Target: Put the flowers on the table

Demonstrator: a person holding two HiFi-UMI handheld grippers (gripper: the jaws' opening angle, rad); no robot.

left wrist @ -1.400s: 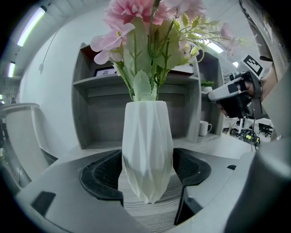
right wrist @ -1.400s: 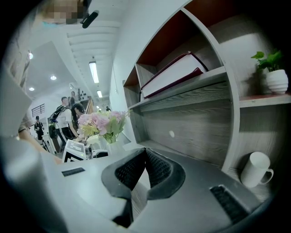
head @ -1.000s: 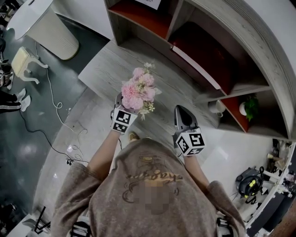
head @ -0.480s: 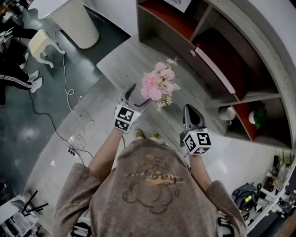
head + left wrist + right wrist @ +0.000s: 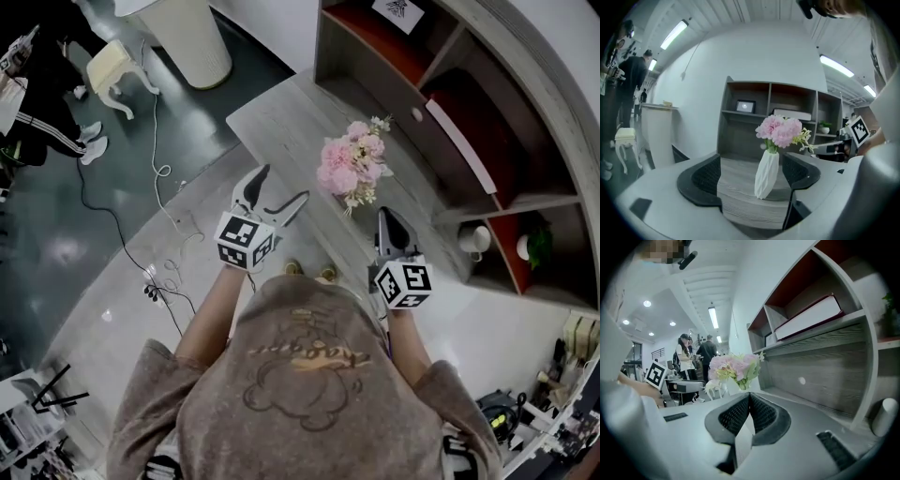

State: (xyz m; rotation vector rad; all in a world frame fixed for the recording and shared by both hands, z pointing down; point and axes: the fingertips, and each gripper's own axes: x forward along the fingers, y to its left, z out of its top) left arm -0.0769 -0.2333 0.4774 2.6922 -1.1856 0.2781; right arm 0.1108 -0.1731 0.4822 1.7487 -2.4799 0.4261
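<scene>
The flowers stand upright in a white ribbed vase on the grey wood table, in front of the shelf. My left gripper hangs by the table's edge, apart from the vase. Its fingers have just been opening and stand wide; the vase shows between them but beyond the tips, untouched. My right gripper hovers near the flowers, its fingers pressed together on nothing.

I can read no writing. The card on the shelf carries a dark mark too small to tell, and each cube bears only black-and-white squares.

The head view hides the vase under the blooms, while the left gripper view shows its whole body. Only the head view shows the cable on the floor.
</scene>
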